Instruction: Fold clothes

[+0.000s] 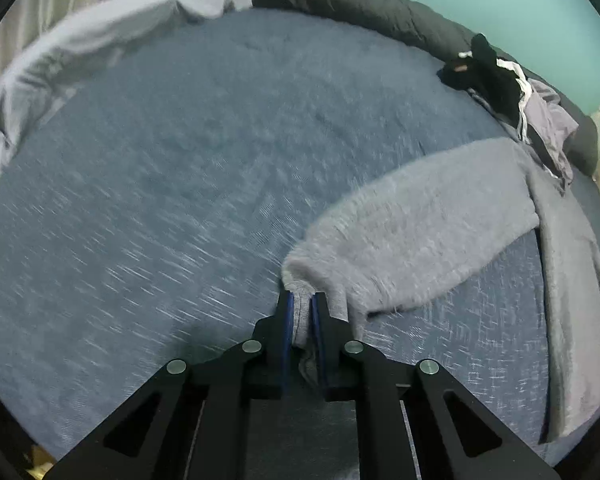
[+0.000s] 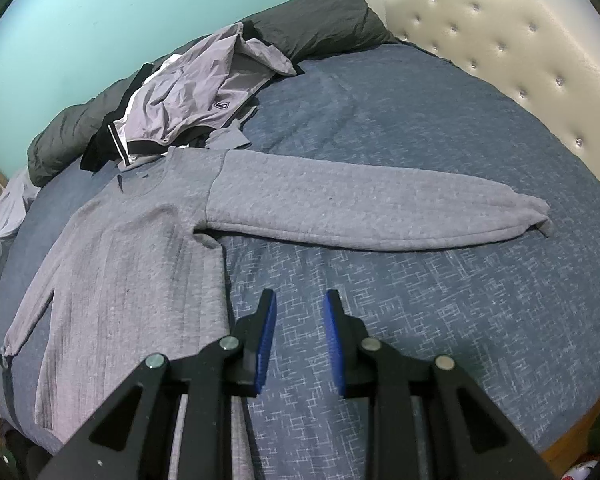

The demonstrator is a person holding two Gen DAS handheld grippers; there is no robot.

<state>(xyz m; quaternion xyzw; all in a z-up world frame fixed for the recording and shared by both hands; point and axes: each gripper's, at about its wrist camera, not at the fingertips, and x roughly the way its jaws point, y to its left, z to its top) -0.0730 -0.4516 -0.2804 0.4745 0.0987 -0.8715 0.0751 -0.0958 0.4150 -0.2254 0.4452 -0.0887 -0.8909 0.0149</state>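
Note:
A grey sweatshirt [image 2: 140, 248] lies spread on the blue bedspread [image 2: 420, 300], one sleeve [image 2: 360, 208] stretched out to the right. In the left wrist view its other sleeve [image 1: 412, 232] is lifted off the bed. My left gripper [image 1: 302, 300] is shut on that sleeve's cuff [image 1: 300, 280], which shows between the blue pads. The picture there is blurred. My right gripper [image 2: 300, 300] is open above the bare bedspread just right of the sweatshirt's body, holding nothing.
A heap of clothes, lilac [image 2: 196, 96] and black with white trim, lies at the far side beside a dark grey duvet [image 2: 320, 24]. A cream tufted headboard [image 2: 500, 40] stands at the right. Pale bedding [image 1: 80, 48] bunches at the far left.

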